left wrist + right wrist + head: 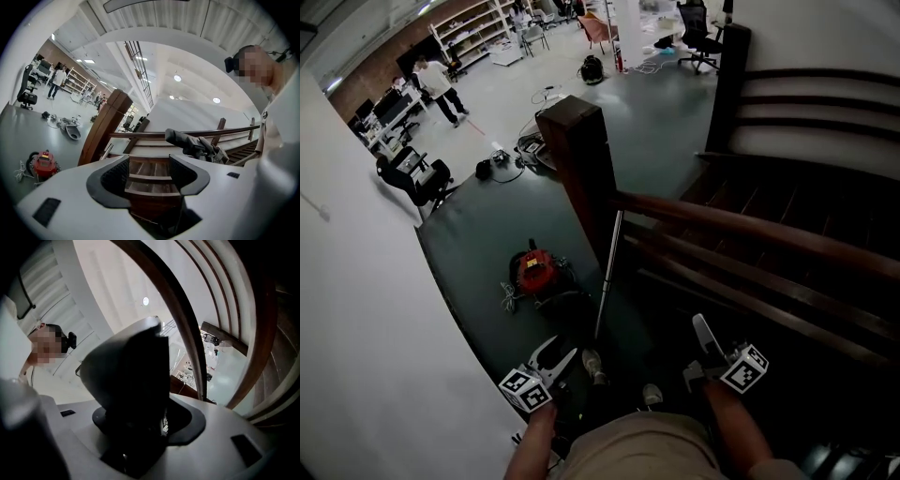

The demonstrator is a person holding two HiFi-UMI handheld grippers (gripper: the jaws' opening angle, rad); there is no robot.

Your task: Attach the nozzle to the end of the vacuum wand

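Observation:
A red vacuum cleaner [534, 270] [43, 164] sits on the dark green floor. Its thin silver wand [607, 272] leans upright against the stair post, upper end by the handrail. My right gripper [705, 354] [140, 427] is shut on a dark grey nozzle [706, 334] [129, 376], which sticks up out of the jaws. The same nozzle [185, 139] shows in the left gripper view, off to the right of my left jaws. My left gripper [558, 356] [149, 171] stands open and empty, low beside the wand's foot.
A thick brown newel post [581, 159] and a curved wooden handrail [750, 225] fence off the dark stairs on the right. A white wall [366, 328] runs along the left. Farther off are an office chair [417, 178], floor cables [511, 159] and a standing person [441, 89].

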